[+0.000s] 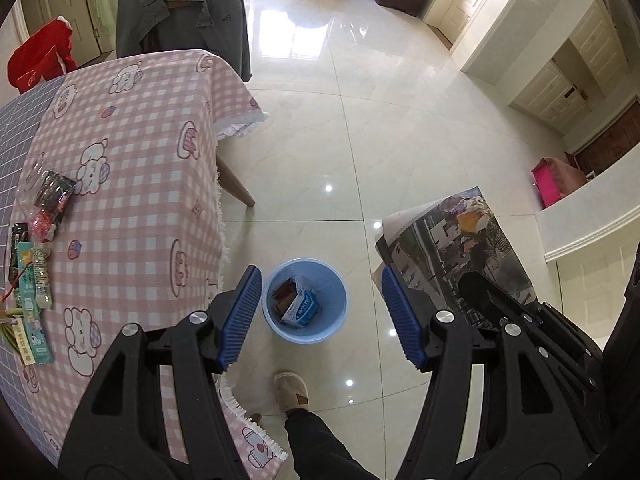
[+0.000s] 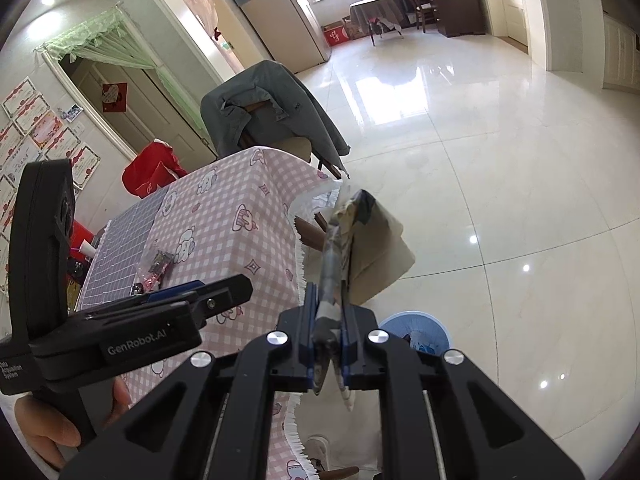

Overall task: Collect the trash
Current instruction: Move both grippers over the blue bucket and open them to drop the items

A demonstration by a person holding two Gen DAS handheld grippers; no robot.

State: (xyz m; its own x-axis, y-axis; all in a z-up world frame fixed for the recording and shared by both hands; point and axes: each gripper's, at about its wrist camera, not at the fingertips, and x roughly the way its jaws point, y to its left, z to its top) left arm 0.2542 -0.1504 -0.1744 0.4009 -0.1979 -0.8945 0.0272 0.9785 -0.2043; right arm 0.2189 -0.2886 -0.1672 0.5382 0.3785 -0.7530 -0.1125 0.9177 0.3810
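A blue trash bin [image 1: 338, 280] stands on the floor beside the table and holds a few wrappers [image 1: 298, 304]. My left gripper [image 1: 322, 312] is open and empty, directly above the bin. My right gripper [image 2: 330, 322] is shut on a folded sheet of printed paper [image 2: 368, 248], held up in the air to the right of the bin; the paper shows in the left wrist view [image 1: 452, 248]. The bin's rim shows in the right wrist view [image 2: 416, 320]. Several snack wrappers [image 1: 44, 208] lie on the pink checked tablecloth [image 1: 132, 184] at the left.
A chair draped with a grey jacket [image 1: 184, 12] stands at the table's far end. A table leg [image 1: 236, 184] angles out near the bin. A person's slippered foot [image 1: 292, 392] stands just in front of the bin. A white counter [image 1: 592, 208] is at the right.
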